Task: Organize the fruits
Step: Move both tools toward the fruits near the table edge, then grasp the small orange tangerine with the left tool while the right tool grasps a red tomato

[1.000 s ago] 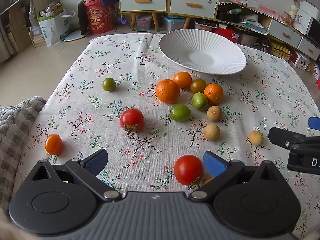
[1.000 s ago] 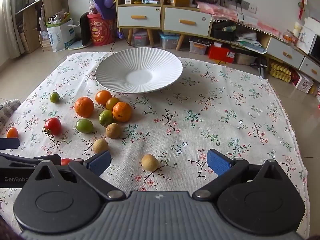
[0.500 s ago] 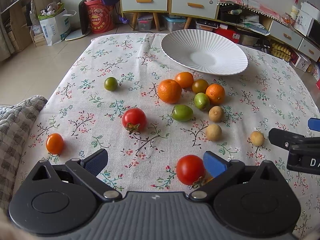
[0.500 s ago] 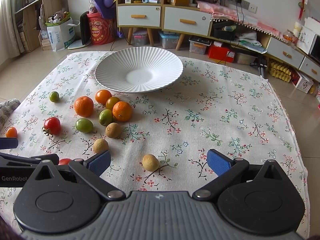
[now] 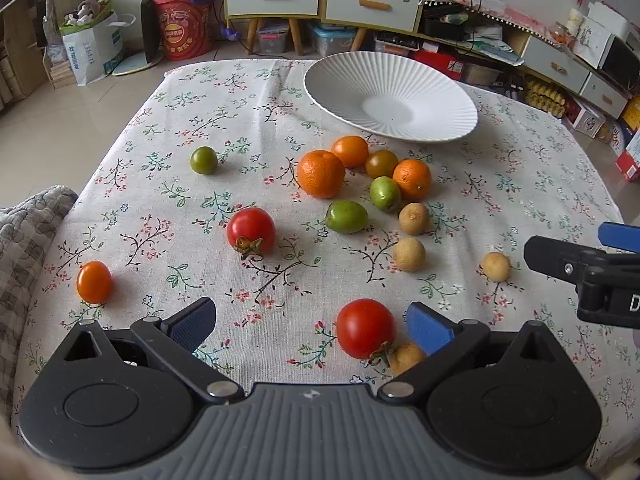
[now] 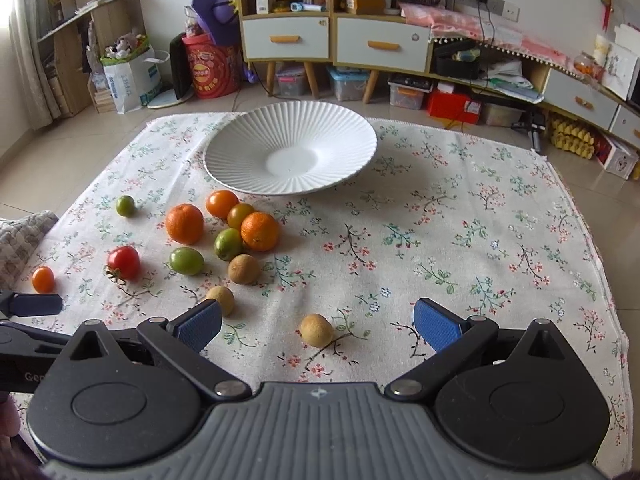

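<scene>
Nothing is sorted yet: the ribbed white ceramic plate (image 6: pixel 294 152) holds no fruit, and the oranges, tomatoes and small tan fruits lie scattered on the floral tablecloth (image 6: pixel 460 240). Both the left gripper (image 5: pixel 312 322) and right gripper (image 6: pixel 318 324) gape, released. Compared with a second ago, the left one has perhaps edged slightly toward the round red tomato (image 5: pixel 365 328) between its fingers.

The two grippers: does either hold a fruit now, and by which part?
Nothing is held. The left gripper and the right gripper are both open, with all fruit lying on the tablecloth.
</scene>
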`<state>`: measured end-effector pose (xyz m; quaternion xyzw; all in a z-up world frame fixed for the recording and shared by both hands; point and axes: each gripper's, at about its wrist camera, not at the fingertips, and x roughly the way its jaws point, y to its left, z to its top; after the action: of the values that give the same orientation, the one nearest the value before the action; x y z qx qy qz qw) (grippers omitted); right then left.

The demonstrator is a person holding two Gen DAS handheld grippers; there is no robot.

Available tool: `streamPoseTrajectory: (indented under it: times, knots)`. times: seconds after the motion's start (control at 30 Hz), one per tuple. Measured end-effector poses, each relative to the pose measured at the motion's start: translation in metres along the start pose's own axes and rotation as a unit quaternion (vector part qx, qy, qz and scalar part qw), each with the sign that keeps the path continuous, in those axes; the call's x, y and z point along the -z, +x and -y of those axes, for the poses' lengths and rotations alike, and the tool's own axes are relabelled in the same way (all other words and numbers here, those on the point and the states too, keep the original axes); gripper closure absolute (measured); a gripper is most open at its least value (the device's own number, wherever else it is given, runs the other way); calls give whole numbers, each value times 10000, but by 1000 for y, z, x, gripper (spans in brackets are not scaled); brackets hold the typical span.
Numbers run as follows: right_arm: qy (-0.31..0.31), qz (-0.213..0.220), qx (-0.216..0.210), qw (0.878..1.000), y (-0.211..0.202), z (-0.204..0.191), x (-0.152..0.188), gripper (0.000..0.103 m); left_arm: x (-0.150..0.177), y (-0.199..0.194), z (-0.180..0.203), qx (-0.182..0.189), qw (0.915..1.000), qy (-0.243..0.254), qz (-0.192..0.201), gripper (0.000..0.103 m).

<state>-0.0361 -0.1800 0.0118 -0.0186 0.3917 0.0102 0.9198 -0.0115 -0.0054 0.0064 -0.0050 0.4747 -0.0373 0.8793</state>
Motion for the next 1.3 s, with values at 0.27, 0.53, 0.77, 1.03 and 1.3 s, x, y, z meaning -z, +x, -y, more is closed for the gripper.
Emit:
streamPoseTrajectory:
  times: [0.27, 0.53, 0.77, 1.03, 1.3]
  knots:
    - [-191, 172, -90, 9996, 3, 1, 4, 1, 2, -6, -1, 27, 9994, 290, 210, 8]
    - [-232, 695, -361, 9967, -7, -8, 10, 1, 9, -7, -19, 176, 9991, 280, 282, 8]
    - [16, 269, -819, 9963, 10, -10, 13, 1, 16, -9, -44, 282, 9980, 137, 549, 8]
    - [265, 186, -1453, 9889, 20, -23, 28, 11, 27, -3, -75, 241, 9953, -51, 942, 8]
    - [-429, 164, -1663, 9850, 27, -52, 46, 22, 43, 7, -102, -422, 9856, -745, 1459, 15]
